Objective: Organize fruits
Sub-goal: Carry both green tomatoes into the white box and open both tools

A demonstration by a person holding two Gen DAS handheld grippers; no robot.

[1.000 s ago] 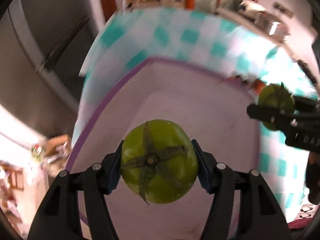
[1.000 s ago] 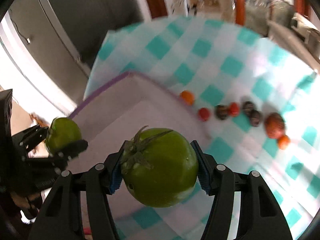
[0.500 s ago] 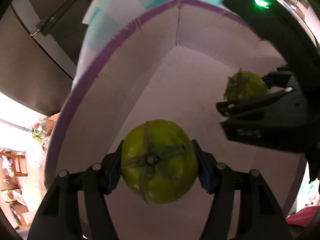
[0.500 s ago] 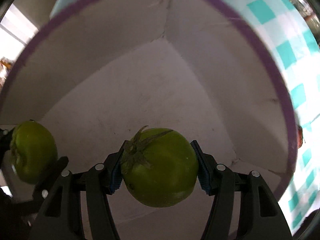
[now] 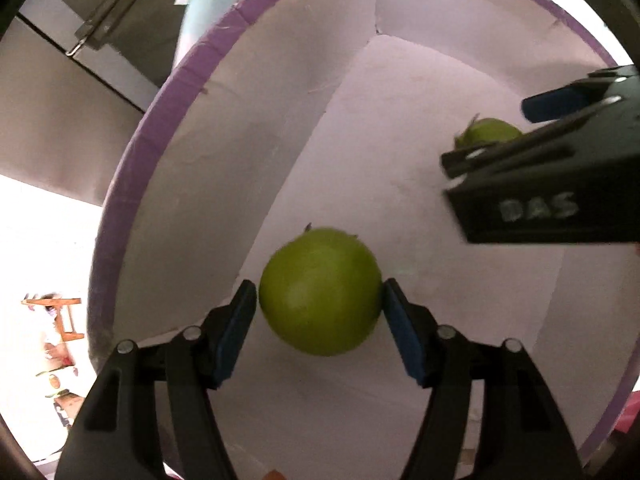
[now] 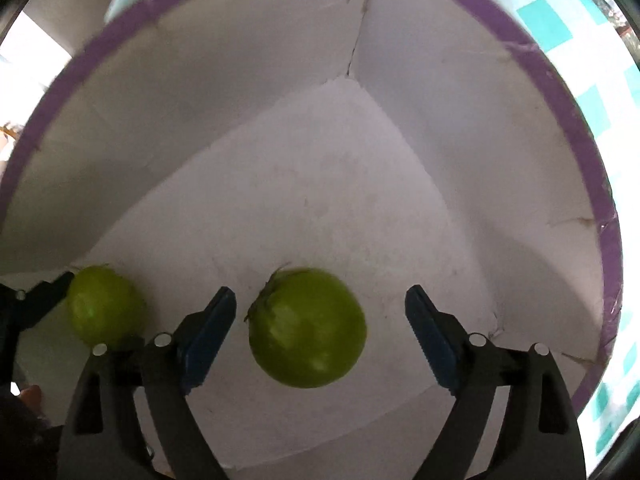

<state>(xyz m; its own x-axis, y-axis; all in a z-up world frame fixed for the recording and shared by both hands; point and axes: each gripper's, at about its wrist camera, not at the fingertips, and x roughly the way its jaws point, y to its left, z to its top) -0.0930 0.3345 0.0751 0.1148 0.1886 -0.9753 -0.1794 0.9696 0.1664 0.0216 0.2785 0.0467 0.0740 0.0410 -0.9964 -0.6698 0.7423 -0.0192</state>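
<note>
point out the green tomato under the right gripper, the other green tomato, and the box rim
green tomato under the right gripper (image 6: 307, 328), right wrist view, middle of its skin
other green tomato (image 5: 320, 291), left wrist view, middle of its smooth side
box rim (image 6: 560, 92), right wrist view, purple tape edge

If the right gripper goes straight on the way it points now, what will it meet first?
The green tomato between its opening jaws, which no longer touch it. The right gripper points down into the white box; the box floor comes just behind the tomato, though depth is hard to judge.
</note>
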